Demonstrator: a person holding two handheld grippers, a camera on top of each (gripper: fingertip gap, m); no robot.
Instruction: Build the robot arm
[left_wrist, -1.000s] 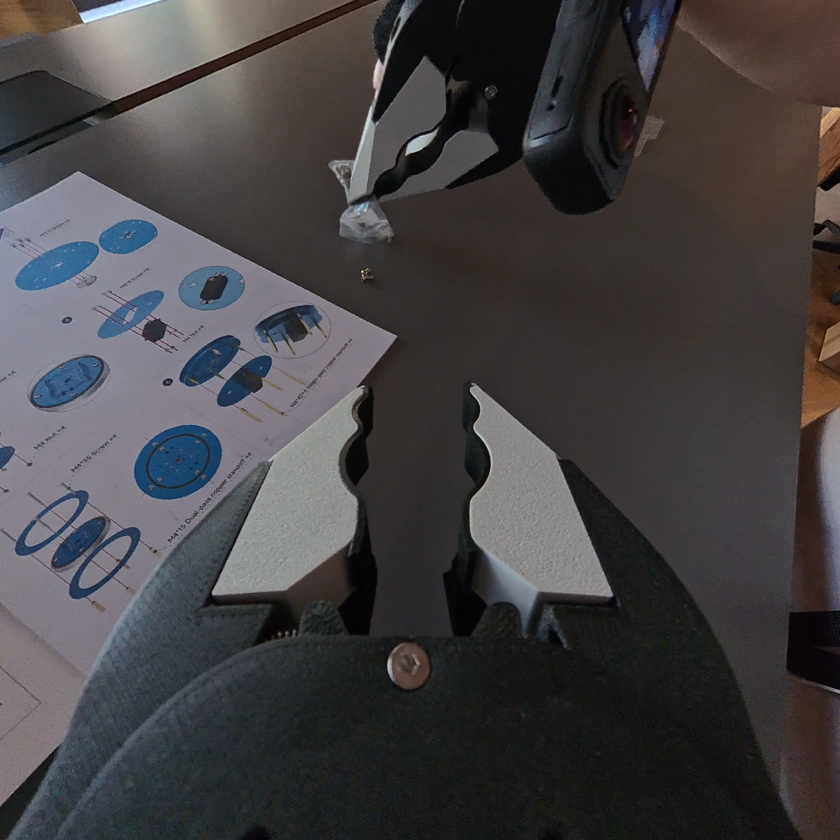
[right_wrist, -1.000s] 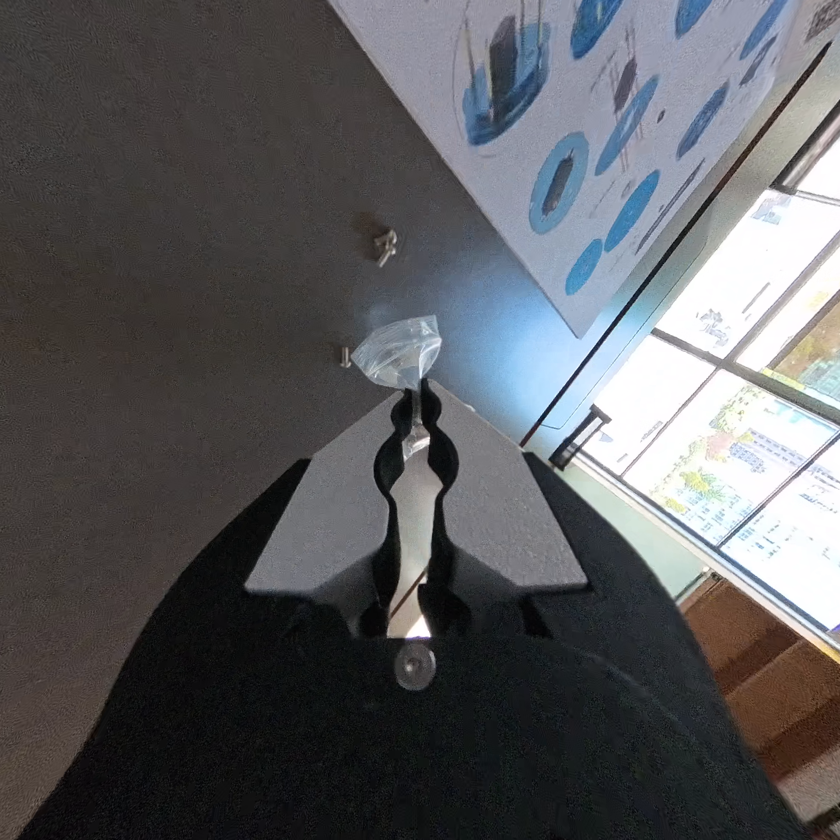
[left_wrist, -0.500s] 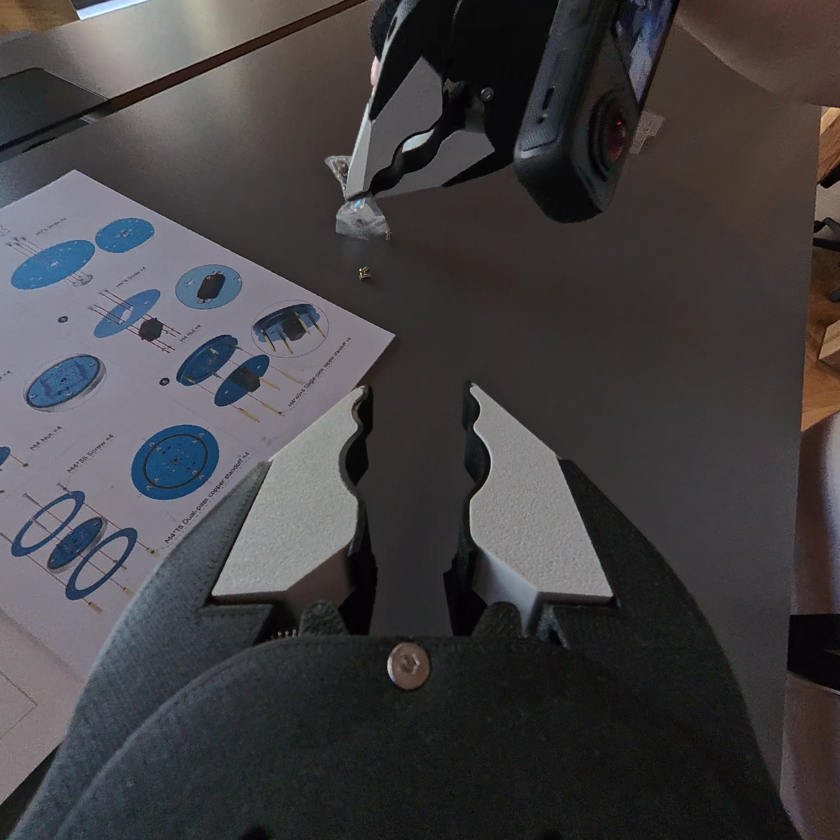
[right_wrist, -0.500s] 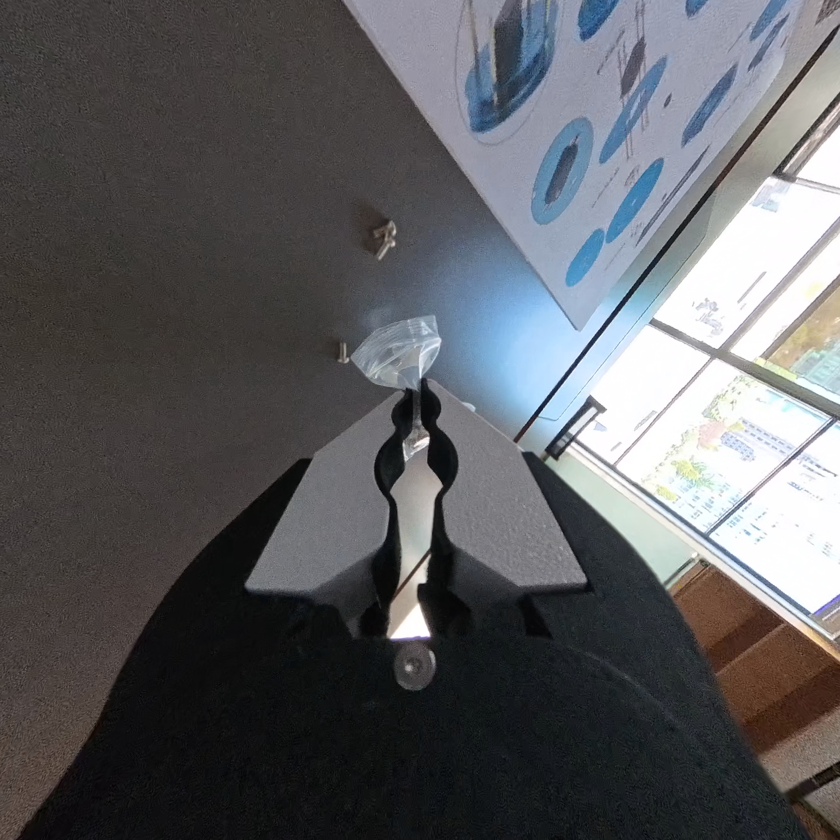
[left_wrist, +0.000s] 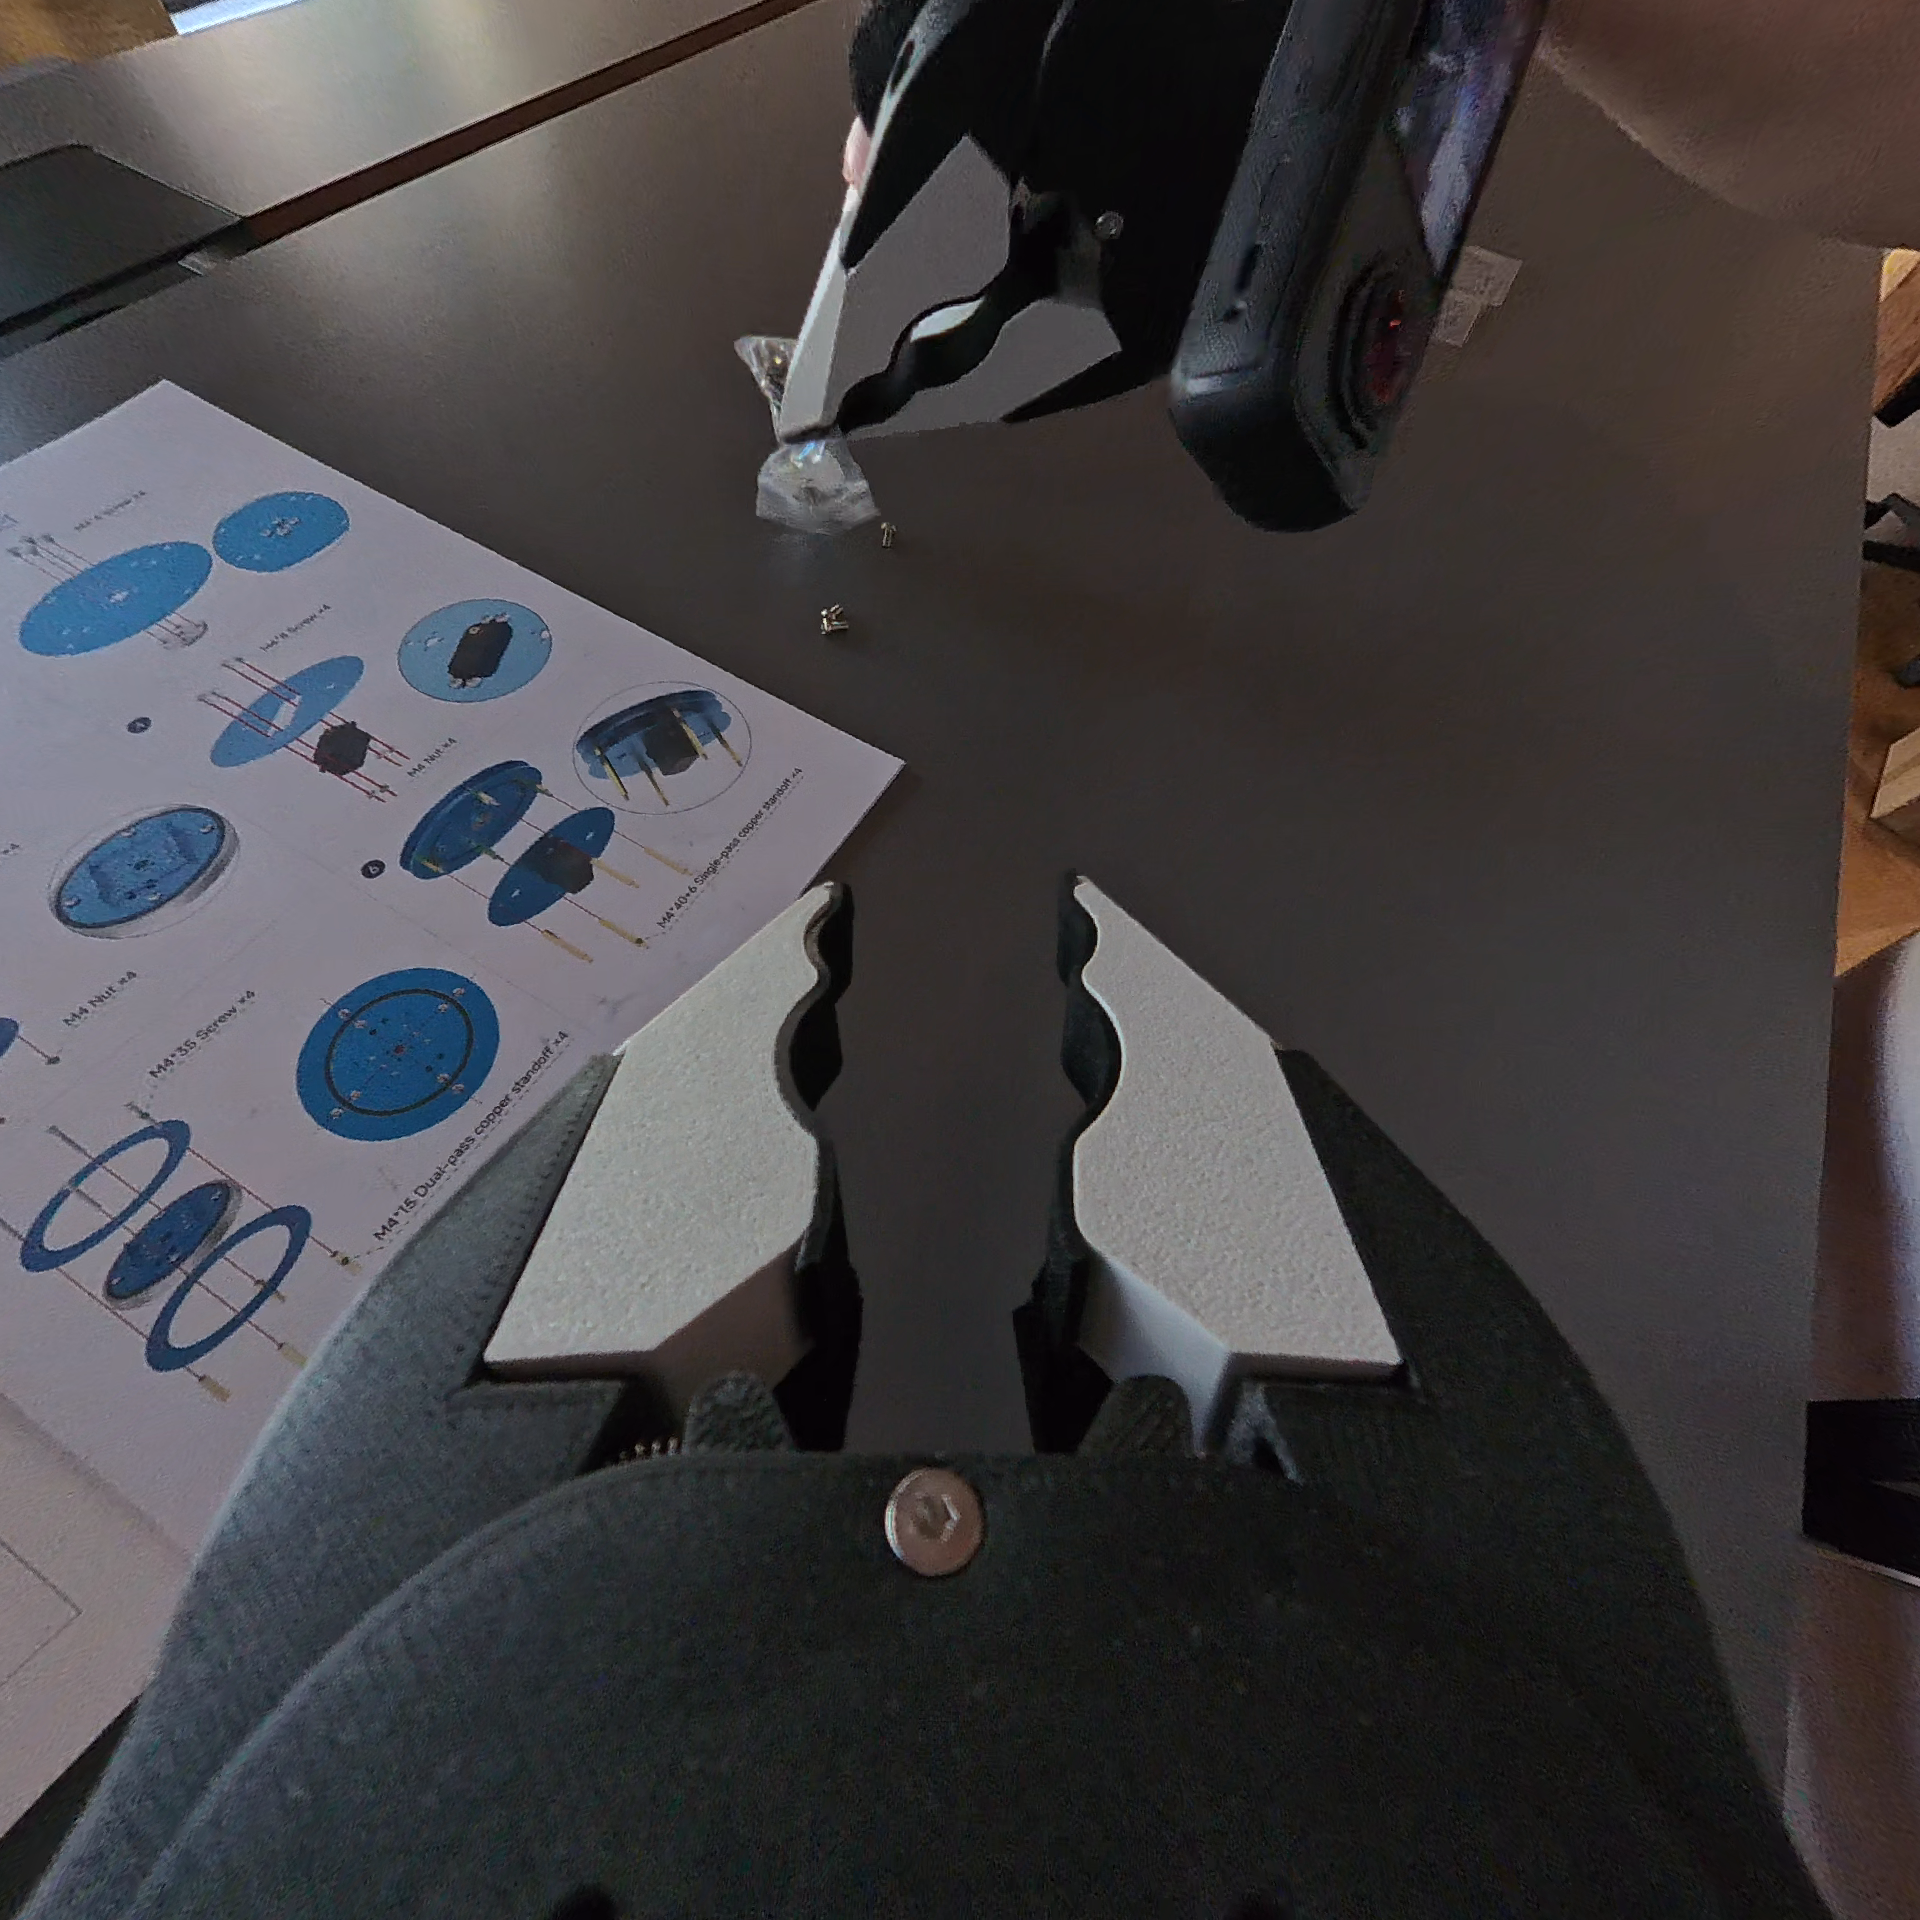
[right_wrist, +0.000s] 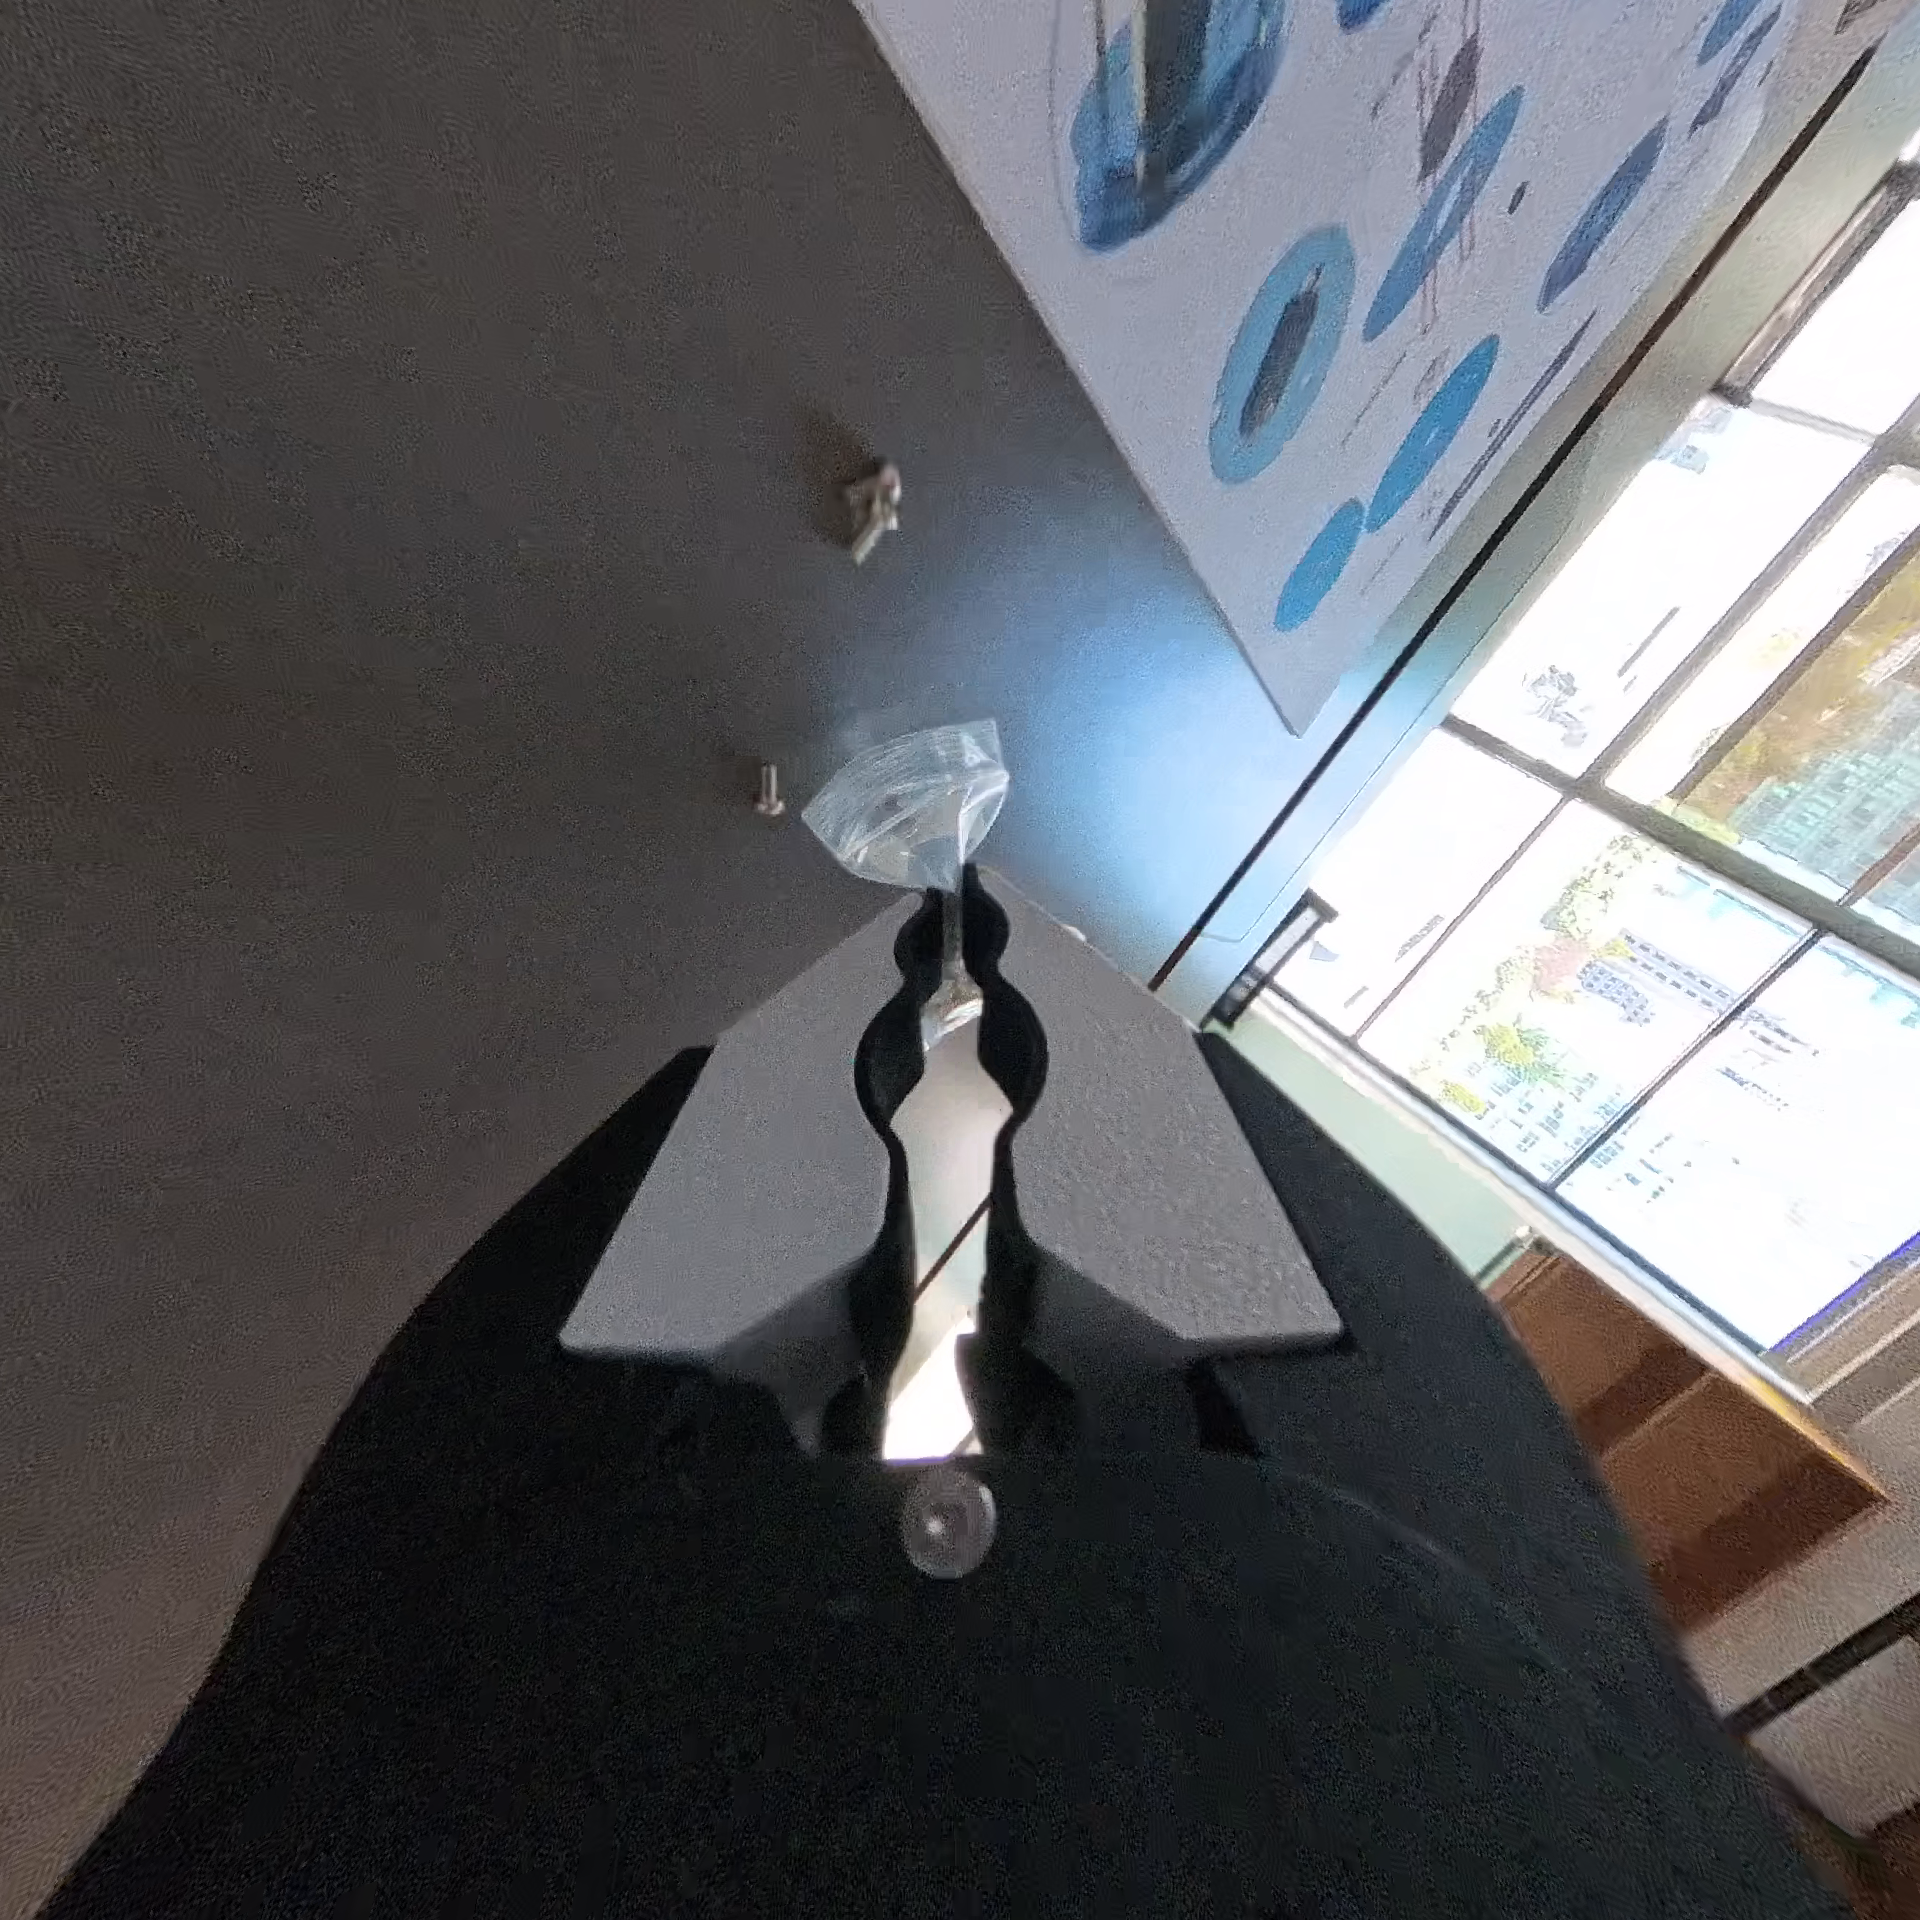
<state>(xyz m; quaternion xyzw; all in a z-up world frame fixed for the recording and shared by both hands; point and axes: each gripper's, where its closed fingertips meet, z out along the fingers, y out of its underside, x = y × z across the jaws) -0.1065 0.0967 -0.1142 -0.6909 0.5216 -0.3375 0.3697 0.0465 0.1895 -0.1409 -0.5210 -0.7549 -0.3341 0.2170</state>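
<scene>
Since a second ago, the right gripper (right_wrist: 954, 883) has eased a little nearer the dark table (left_wrist: 1351, 831), and one more loose screw (right_wrist: 767, 795) now lies just beside the small clear plastic bag (right_wrist: 909, 805) it carries; the left gripper (left_wrist: 951, 904) has not shifted.

The right gripper's jaws are pressed together on a pinched end of the bag, so the rest of the bag hangs below the tips, with its lower end touching or almost touching the table. In the left wrist view the same gripper (left_wrist: 821, 428) is tilted steeply downward, and the bag (left_wrist: 810, 488) bulges beneath it, which would let small contents slide toward the low end. Whether that low end is the open mouth cannot be told. The single screw (left_wrist: 886, 534) sits right at the bag's lower edge, and a tight pair of screws (left_wrist: 831, 620) lies a little farther off, toward the near side of the table.

The left gripper hovers over bare table with its jaws standing apart and nothing between them, well clear of the bag and the screws.

An instruction sheet (left_wrist: 312, 831) printed with blue disc diagrams lies flat on the left part of the table, its right corner pointing toward the gap ahead of the left gripper, where it can be read without being covered. Beyond the table's far edge in the right wrist view are bright windows (right_wrist: 1662, 935).
</scene>
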